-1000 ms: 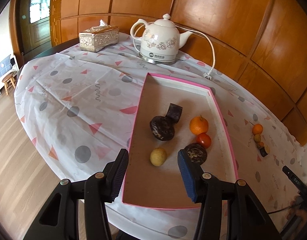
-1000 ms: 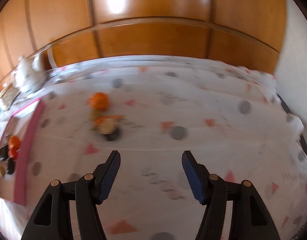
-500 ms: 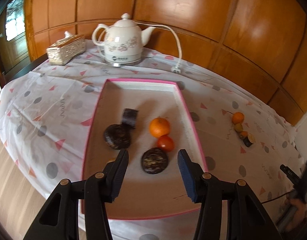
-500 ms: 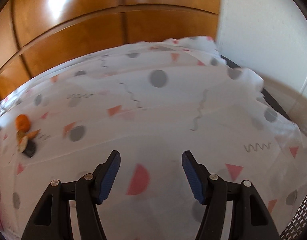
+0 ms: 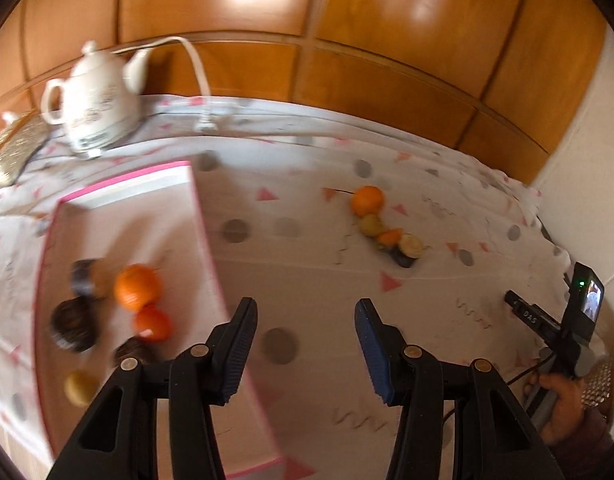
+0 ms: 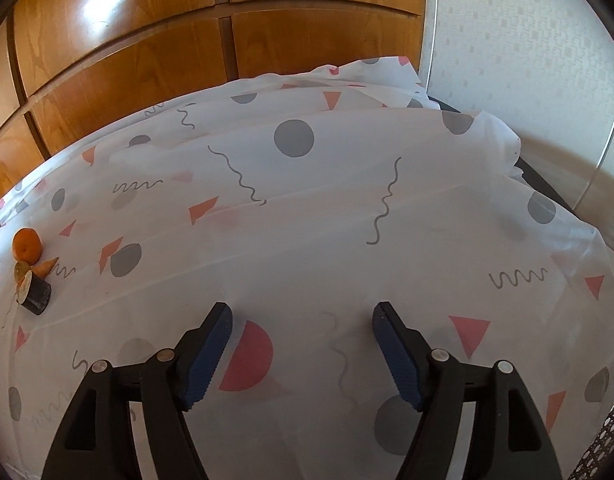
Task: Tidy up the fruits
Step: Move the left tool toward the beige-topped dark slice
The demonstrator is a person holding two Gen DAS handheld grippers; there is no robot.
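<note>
— Pink-rimmed tray (image 5: 199, 216) on the patterned tablecloth (image 6: 347, 208): what lies inside?

— One orange (image 5: 137, 286), a red fruit (image 5: 153, 323) touching it, some dark round pieces (image 5: 71, 326) and a small yellow fruit (image 5: 81, 388) near the tray's front edge (all blurred).

— And outside the tray?

— A second orange (image 5: 367, 200) with a little cluster of small pieces (image 5: 399, 244), well apart from the tray, toward the table's far edge.

— How are the grippers?

— The left gripper (image 5: 305, 346) hangs over the tray's right rim; its jaws have just been closing, nothing between them. The right gripper (image 6: 303, 354) is above bare cloth; its jaws have just been opening wider, also holding nothing.

— Anything else?

— A white teapot (image 5: 95, 108) stands behind the tray.
</note>
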